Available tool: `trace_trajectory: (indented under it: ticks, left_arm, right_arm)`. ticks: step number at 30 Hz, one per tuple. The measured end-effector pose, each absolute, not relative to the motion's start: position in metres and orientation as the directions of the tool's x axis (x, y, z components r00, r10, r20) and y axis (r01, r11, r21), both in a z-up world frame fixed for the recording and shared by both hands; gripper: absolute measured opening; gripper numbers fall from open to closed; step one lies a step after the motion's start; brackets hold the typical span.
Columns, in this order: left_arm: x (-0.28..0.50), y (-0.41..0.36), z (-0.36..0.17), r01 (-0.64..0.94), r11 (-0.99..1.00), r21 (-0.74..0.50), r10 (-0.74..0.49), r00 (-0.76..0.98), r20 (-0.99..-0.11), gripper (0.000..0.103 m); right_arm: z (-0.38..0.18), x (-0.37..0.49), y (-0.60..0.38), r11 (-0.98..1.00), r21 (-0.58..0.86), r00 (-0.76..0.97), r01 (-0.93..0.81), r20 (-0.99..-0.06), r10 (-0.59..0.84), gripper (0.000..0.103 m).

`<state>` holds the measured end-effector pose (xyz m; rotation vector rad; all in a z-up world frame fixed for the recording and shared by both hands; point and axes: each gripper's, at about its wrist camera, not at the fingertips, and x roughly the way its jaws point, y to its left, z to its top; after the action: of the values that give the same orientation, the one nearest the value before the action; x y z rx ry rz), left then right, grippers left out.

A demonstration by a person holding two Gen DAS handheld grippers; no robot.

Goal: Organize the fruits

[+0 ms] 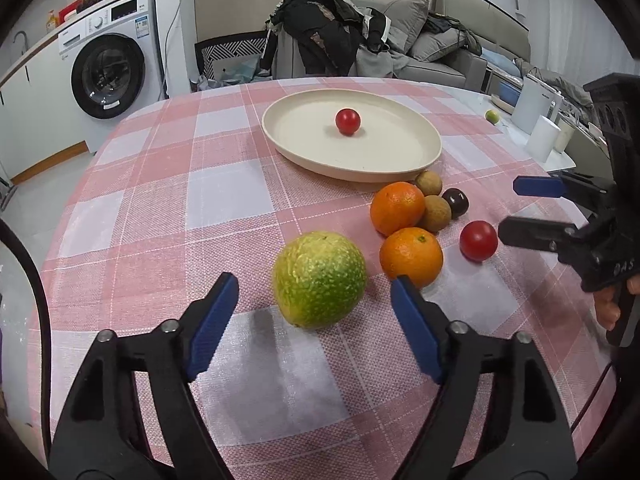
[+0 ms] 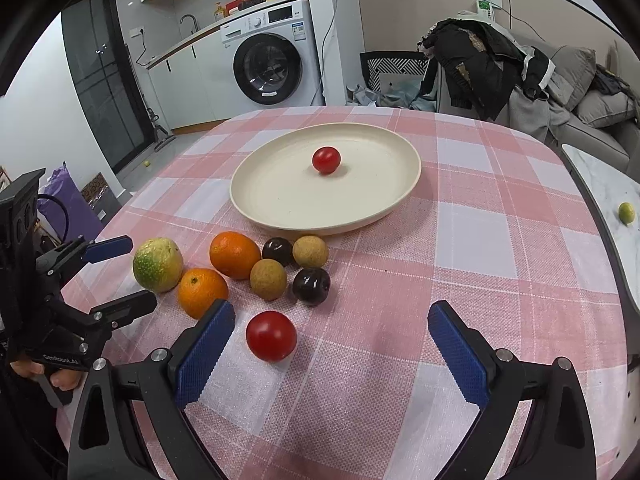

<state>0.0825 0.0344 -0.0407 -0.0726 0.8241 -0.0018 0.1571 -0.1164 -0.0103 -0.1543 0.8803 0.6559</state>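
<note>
A cream plate [image 1: 352,170] [image 2: 280,220] holds one red tomato [image 1: 347,121] [image 2: 326,159]. In front of it on the checked cloth lie a large green-yellow fruit [image 1: 319,279] [image 2: 157,265], two oranges [image 1: 397,209] [image 2: 202,292], two brown longans [image 2: 268,279], two dark plums [image 2: 311,286] and a second tomato [image 1: 478,240] [image 2: 271,336]. My left gripper [image 1: 314,284] [image 2: 142,272] straddles the green fruit, with a gap at each blue pad. My right gripper [image 2: 332,312] [image 1: 509,209] stands wide, the loose tomato inside near its left finger, untouched.
A marble side table at the right carries a small green fruit [image 1: 493,116] [image 2: 626,213] and white containers [image 1: 536,108]. Beyond the far table edge are a clothes-draped chair [image 1: 320,40], a sofa and a washing machine [image 1: 108,76].
</note>
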Motion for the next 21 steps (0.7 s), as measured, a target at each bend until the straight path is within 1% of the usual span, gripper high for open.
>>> trace_trajectory:
  ticks: [1, 3, 8, 9, 12, 14, 15, 16, 18, 20, 21]
  left_arm:
    - [0.084, 0.035, -0.041, -0.027, 0.997, -0.069, -0.033, 0.676, -0.737, 0.075]
    - [0.085, 0.036, -0.042, -0.025, 0.997, -0.079, -0.041, 0.672, -0.739, 0.07]
    - [0.088, 0.039, -0.045, -0.036, 0.995, -0.093, -0.046, 0.664, -0.746, 0.069]
    - [0.089, 0.04, -0.046, -0.037, 0.995, -0.096, -0.048, 0.662, -0.748, 0.067]
    - [0.089, 0.043, -0.047, -0.046, 0.993, -0.11, -0.052, 0.661, -0.749, 0.065]
    - [0.09, 0.046, -0.047, -0.05, 0.991, -0.121, -0.058, 0.659, -0.75, 0.062]
    - [0.09, 0.046, -0.048, -0.048, 0.991, -0.127, -0.064, 0.658, -0.75, 0.059]
    - [0.091, 0.046, -0.048, -0.046, 0.99, -0.133, -0.07, 0.657, -0.75, 0.057]
    - [0.091, 0.047, -0.049, -0.043, 0.99, -0.134, -0.073, 0.656, -0.751, 0.047]
    - [0.091, 0.047, -0.049, -0.042, 0.99, -0.132, -0.072, 0.656, -0.752, 0.046]
    - [0.091, 0.047, -0.049, -0.042, 0.99, -0.132, -0.073, 0.656, -0.751, 0.046]
  right_arm:
    - [-0.011, 0.156, -0.115, 0.79, 0.137, 0.449, -0.598, -0.76, 0.471, 0.099]
    - [-0.012, 0.154, -0.112, 0.778, 0.137, 0.431, -0.614, -0.767, 0.475, 0.099]
    - [-0.019, 0.147, -0.1, 0.745, 0.129, 0.388, -0.654, -0.789, 0.476, 0.099]
    - [-0.02, 0.146, -0.098, 0.742, 0.127, 0.382, -0.658, -0.793, 0.474, 0.099]
    - [-0.026, 0.142, -0.093, 0.733, 0.12, 0.367, -0.67, -0.804, 0.468, 0.099]
    - [-0.028, 0.141, -0.09, 0.725, 0.119, 0.358, -0.678, -0.808, 0.467, 0.098]
    - [-0.028, 0.14, -0.089, 0.724, 0.119, 0.358, -0.679, -0.807, 0.468, 0.098]
    - [-0.028, 0.14, -0.088, 0.724, 0.118, 0.358, -0.679, -0.808, 0.468, 0.096]
    - [-0.028, 0.138, -0.087, 0.725, 0.115, 0.36, -0.679, -0.808, 0.466, 0.091]
    - [-0.028, 0.137, -0.085, 0.723, 0.111, 0.36, -0.682, -0.809, 0.464, 0.085]
    - [-0.028, 0.136, -0.084, 0.72, 0.111, 0.358, -0.685, -0.809, 0.466, 0.084]
